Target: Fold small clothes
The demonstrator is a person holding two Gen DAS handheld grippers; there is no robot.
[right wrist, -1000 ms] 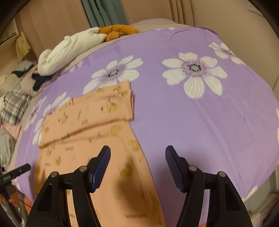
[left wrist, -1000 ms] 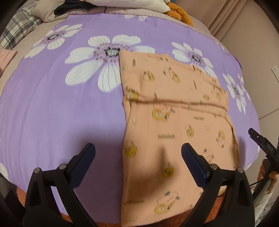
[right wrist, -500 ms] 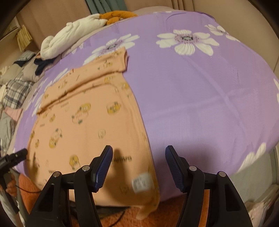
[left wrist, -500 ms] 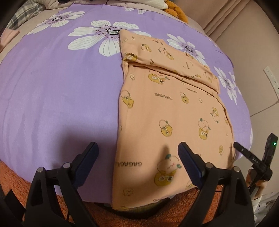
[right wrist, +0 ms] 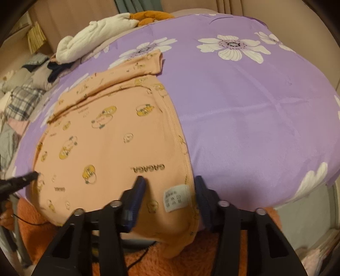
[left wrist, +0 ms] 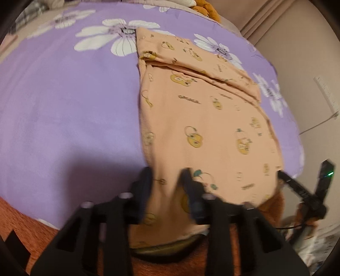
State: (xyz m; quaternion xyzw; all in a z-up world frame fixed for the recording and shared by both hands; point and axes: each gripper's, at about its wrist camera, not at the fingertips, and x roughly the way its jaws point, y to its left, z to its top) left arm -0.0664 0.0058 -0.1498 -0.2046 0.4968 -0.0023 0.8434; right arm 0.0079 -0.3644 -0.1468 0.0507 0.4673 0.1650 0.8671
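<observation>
Purple flowered bedspread (left wrist: 70, 110) covers the bed, with one peach printed garment (left wrist: 204, 127) lying flat on it, near hem hanging over the bed edge toward the grippers.

Progress — early-to-middle, as I read it:
- Far end of the garment already has a part folded across it, forming a band (right wrist: 136, 70) on top of the body. That looks like the sleeves tucked in, though I can't tell for sure.
- Main body is unfolded, full length, smooth.
- Both hands are at the near hem, one at each corner — likely set up to carry the hem up toward the far end.

Grippers:
- Left gripper (left wrist: 167, 186): jaws closing on the hem's left corner; cloth sits between the fingers and puckers there, so it looks pinched. Frame is blurred.
- Right gripper (right wrist: 170, 195): jaws closing around the right corner, where the white care label (right wrist: 176, 197) shows. Cloth is between the fingers, but a gap remains on both sides, so no grip yet.

Left to do, judging by this: finish the right pinch, lift, fold the body over, flatten.

Counts:
- 1 peach garment in work
- 2 grippers
- 1 care label
- Loose pile of other clothes (right wrist: 27, 99) at the bed's far left — too jumbled to count
- 1 white bundle (right wrist: 93, 42) plus an orange item (right wrist: 148, 16) at the bed's far end
</observation>
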